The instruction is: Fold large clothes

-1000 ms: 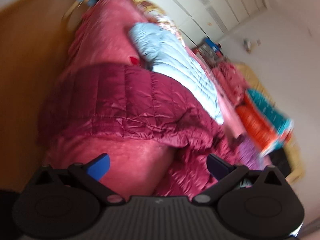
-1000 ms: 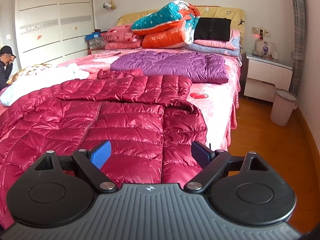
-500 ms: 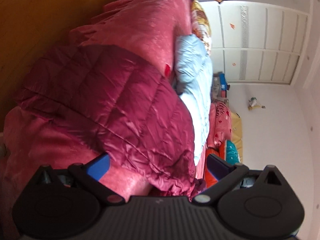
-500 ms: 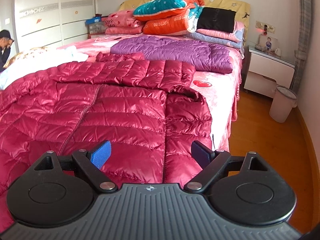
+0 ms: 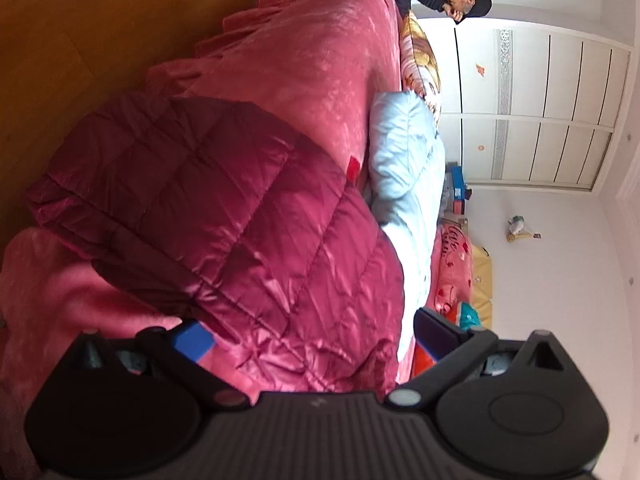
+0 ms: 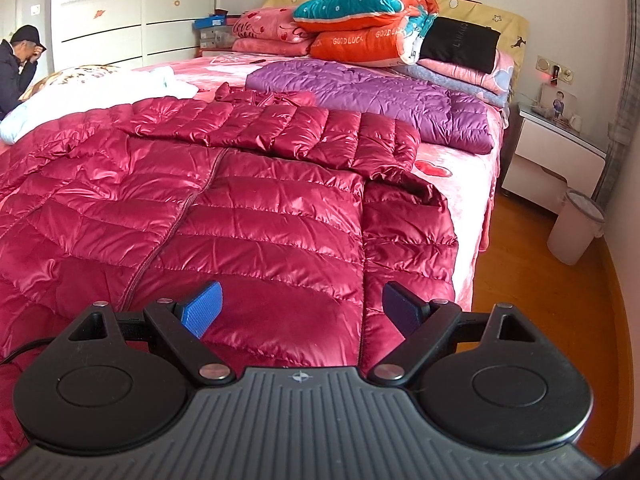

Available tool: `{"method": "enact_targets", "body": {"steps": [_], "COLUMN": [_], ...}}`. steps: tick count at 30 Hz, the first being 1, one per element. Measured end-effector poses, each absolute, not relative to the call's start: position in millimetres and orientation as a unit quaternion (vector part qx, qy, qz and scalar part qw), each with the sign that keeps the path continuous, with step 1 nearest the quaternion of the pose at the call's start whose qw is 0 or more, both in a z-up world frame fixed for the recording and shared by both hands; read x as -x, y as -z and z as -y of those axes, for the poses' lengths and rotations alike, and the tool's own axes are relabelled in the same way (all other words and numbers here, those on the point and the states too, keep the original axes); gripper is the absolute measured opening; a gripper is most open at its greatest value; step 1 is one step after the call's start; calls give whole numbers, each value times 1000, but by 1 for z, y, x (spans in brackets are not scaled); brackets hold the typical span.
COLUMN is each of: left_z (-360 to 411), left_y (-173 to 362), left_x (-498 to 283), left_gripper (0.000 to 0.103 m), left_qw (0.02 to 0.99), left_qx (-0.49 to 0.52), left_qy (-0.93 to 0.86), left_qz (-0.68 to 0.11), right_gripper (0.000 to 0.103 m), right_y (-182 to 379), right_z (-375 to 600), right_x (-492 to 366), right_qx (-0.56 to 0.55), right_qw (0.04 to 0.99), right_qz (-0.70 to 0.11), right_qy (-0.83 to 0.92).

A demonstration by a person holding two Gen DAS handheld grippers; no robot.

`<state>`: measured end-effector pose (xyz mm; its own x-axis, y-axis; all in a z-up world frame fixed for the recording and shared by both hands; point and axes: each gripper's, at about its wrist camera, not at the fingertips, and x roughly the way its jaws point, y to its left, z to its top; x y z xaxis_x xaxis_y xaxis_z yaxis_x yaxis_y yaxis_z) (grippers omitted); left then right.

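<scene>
Red jacket (image 6: 248,208) spread flat mid-frame on bed (image 6: 476,168), sleeve folded across top. Right gripper (image 6: 300,314) wide open, empty, lower centre over hem. Left gripper (image 5: 312,332) wide open, empty, straddling jacket edge, likely lining up grasp for fold.

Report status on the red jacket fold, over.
Left gripper open at jacket edge. Right gripper open above red down jacket, spread flat, one sleeve folded across. Nothing in the way.

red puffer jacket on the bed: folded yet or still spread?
Mostly spread. The red jacket lies flat across the bed, zipper up; only one sleeve is laid across its chest.
</scene>
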<state>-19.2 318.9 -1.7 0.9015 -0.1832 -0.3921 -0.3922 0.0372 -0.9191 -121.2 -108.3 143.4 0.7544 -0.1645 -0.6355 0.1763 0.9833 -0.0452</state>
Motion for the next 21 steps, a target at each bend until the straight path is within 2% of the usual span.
{"method": "enact_targets", "body": {"steps": [10,15,18,20,21], "left_z": [-316,-319,-322,-324,-325], "left_y": [-3,-4,-5,-7,-8], "left_x": [8,6,5,2,-1], "left_gripper": [99,81,66,42,37], "left_qw": [718,722,722,728,731], "left_qx": [662,656,656,650,649], "left_qy": [-114,-129,-133,-130,-125], "left_qz": [-183,-177,-174,-173,-172], "right_gripper": [103,103,103,103,103], "right_y": [-139,-139,-140,-139,-139], "right_z": [113,122,128,133,136], "right_x": [114,112,111,110,109], "right_qx": [-16,-26,-28,-36,-44], "right_qw": [936,937,939,940,940], "right_qz": [-338,-328,-319,-313,-312], "right_qy": [99,117,127,131,133]}}
